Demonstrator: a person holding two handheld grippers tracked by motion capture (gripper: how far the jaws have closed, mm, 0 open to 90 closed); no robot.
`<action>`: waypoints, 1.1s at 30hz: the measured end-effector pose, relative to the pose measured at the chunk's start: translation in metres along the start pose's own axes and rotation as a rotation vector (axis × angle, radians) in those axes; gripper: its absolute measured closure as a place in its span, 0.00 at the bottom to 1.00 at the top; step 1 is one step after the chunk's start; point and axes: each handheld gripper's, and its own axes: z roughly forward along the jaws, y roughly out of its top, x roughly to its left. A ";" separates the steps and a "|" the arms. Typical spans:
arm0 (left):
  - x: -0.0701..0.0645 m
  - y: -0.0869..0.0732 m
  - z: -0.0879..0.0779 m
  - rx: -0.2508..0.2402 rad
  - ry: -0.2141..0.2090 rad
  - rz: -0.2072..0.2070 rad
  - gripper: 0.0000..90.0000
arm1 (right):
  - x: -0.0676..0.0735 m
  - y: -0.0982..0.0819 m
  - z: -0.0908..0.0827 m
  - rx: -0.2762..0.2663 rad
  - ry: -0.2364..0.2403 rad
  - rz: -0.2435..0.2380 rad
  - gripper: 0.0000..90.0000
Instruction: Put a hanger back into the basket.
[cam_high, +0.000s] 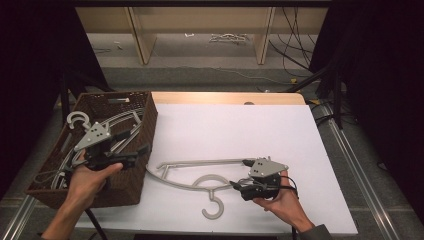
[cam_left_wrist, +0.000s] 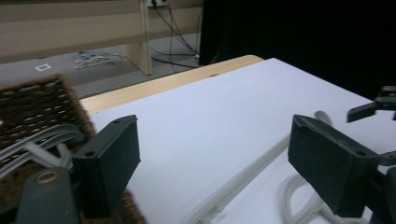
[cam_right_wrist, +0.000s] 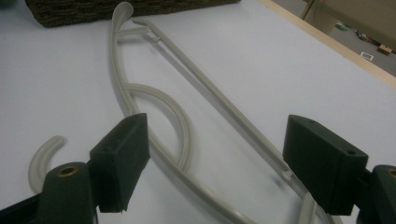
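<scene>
Table (cam_high: 280, 125): we see a white top with bare wood along its far edge.
Basket (cam_high: 145, 120): brown wicker, at the table's left edge, with several grey hangers (cam_high: 120, 120) piled inside.
Hanger (cam_high: 200, 162): pale grey plastic, lying flat on the white top just right of the basket, with its hook (cam_high: 214, 207) pointing toward us and its left end close to the basket wall.
Left gripper (cam_high: 142, 152): we see it above the basket's near right corner, jaws wide apart with nothing between them.
Right gripper (cam_high: 239, 184): we see it at the hanger's right end, jaws spread wide. The arm and bar run between them in the right gripper view, but the pads do not press.
Risk: we judge that a close on one thin rail could let the hanger pivot or slip out. Its left end or hook could snag on the basket rim or tangle in the pile.
</scene>
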 end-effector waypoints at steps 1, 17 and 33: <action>-0.003 -0.001 0.001 0.009 -0.008 0.009 0.18 | 0.000 0.000 0.000 0.001 0.000 0.001 0.27; -0.058 -0.027 0.015 0.027 -0.098 0.047 0.18 | 0.000 -0.001 0.000 -0.001 0.001 0.001 0.26; -0.081 -0.067 0.025 0.106 -0.105 0.150 0.18 | -0.001 -0.002 0.006 0.048 0.031 0.000 0.24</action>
